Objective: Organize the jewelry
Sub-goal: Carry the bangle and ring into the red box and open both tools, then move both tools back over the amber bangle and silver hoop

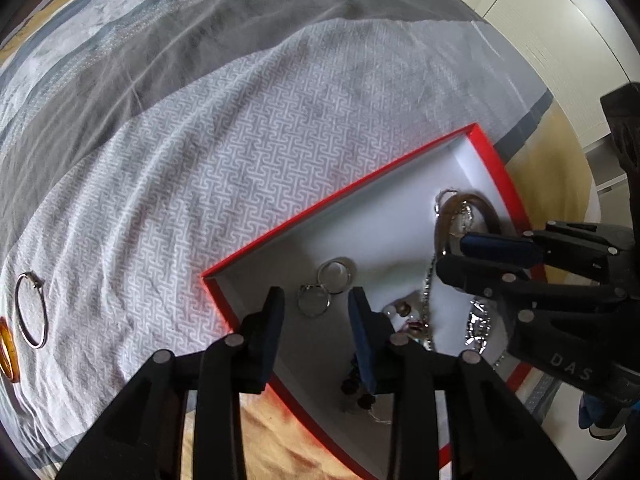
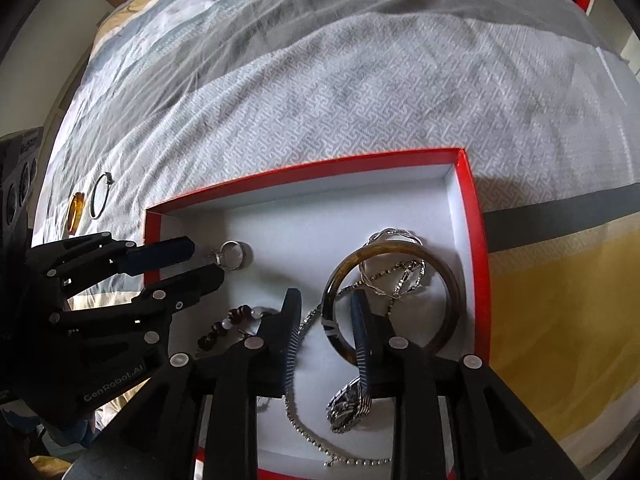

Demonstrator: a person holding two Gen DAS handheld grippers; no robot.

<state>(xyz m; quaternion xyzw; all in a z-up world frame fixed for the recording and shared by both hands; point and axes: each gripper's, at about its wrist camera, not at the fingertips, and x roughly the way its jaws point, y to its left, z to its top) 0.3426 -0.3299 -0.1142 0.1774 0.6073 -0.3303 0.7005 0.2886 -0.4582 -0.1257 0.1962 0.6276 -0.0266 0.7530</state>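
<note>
**A:** What am I looking at from the right wrist?

**B:** A shallow red box (image 2: 478, 248) with a smooth white inside, lying on a bedspread (image 2: 320, 100) woven in a grey key pattern. In the lower right of the frame sits a glossy tortoiseshell bangle (image 2: 454, 300), round and thick, with thin silver chains (image 2: 394, 280) tangled across it. A metal watch (image 2: 350, 404) lies lower centre, a beaded chain (image 2: 304, 428) curls beside it, and dark round beads (image 2: 224, 326) sit at lower left.

**A:** And my tongs?

**B:** Your right gripper (image 2: 324, 336) points steeply down into the box, jaws partly apart. The bangle's rim passes between the ridged pads, but I see no pad pressing on it (the near side is hidden by the finger).

**A:** The left one?

**B:** From its own camera, the left gripper (image 1: 316, 320) also tilts steeply down over the box's corner, jaws moderately wide, nothing gripped. Two silver rings (image 1: 326, 288) lie on the white floor just past its tips, touching each other.

**A:** Anything outside the box?

**B:** At the left edge of that frame, a thin wire hoop (image 1: 31, 310) and an amber bangle (image 1: 8, 350) rest on the cloth, close together.
</note>
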